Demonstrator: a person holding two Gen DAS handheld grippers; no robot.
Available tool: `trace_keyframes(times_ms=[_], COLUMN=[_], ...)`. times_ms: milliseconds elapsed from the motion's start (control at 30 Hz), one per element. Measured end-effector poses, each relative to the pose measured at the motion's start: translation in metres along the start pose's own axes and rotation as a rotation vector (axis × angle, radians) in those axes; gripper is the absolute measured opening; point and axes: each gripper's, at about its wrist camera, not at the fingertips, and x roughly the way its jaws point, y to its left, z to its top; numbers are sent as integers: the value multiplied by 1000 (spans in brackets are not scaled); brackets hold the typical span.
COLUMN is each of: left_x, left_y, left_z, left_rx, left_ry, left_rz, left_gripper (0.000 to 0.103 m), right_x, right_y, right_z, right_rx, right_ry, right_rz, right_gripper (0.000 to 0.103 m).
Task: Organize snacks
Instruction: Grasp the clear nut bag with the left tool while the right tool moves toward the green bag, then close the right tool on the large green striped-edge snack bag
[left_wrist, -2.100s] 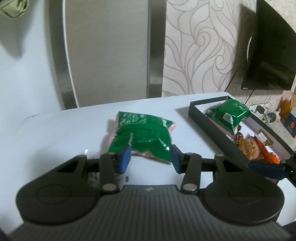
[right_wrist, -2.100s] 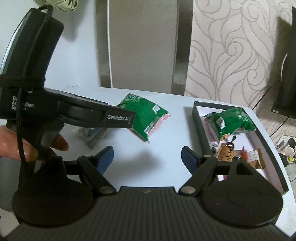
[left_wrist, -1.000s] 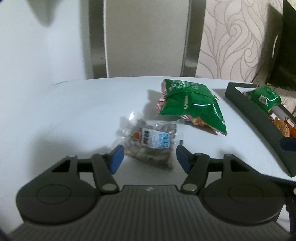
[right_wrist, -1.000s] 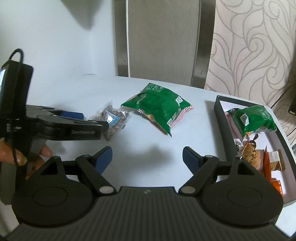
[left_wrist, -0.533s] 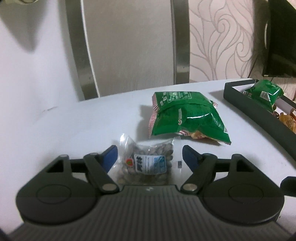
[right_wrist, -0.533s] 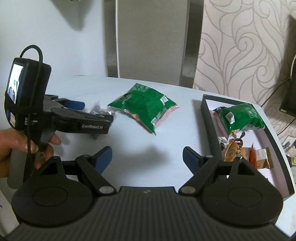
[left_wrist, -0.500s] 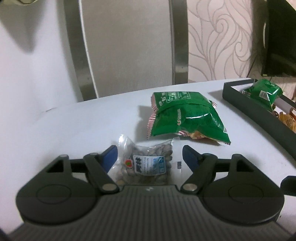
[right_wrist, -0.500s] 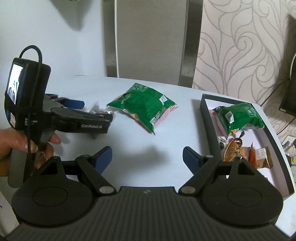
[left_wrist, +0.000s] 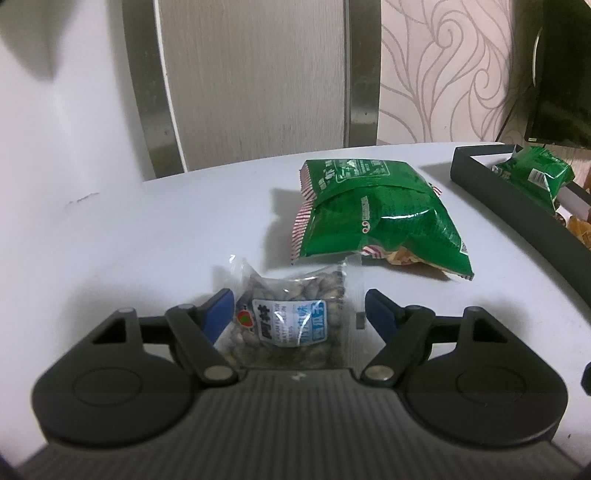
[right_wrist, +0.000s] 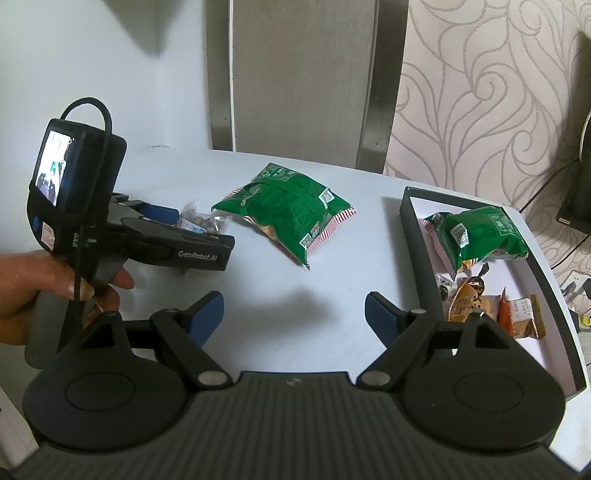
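Note:
A clear bag of nuts with a blue-and-white label lies on the white table, between the fingers of my left gripper. Its jaws stand wide; the left pad is close beside the bag and the right pad is clear of it. Beyond lies a large green snack bag. In the right wrist view the same green bag is in the middle of the table. My right gripper hangs open over bare table in front of it. A black tray at the right holds a smaller green bag and several wrapped snacks.
A person's hand holds the left gripper's handle at the left of the right wrist view. A grey panel and patterned wallpaper stand behind the table. A dark screen hangs at the far right, above the black tray.
My left gripper has swung from the green bag to the nut bag, widened its jaws and moved in, so the bag now lies between its fingers. The right gripper has stayed open, barely moving.

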Motion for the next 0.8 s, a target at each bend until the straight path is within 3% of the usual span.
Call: trace_keyframes(times_ms=[233, 433, 633, 800], left_x=[2, 0, -5, -11], left_y=[0, 3, 1, 4], left_z=[0, -2, -4, -5], left_rx=[28, 31, 11, -25], left_ry=[1, -8, 0, 14], left_rz=[4, -3, 0, -2], left_gripper=[78, 69, 65, 65], right_x=[1, 7, 23, 45], right_y=[0, 0, -7, -9], right_z=[1, 9, 29, 52], right_rx=[0, -27, -43, 19], right_ry=[5, -1, -3, 1], right_rz=[-6, -6, 9, 41], right_gripper=[87, 87, 87, 92])
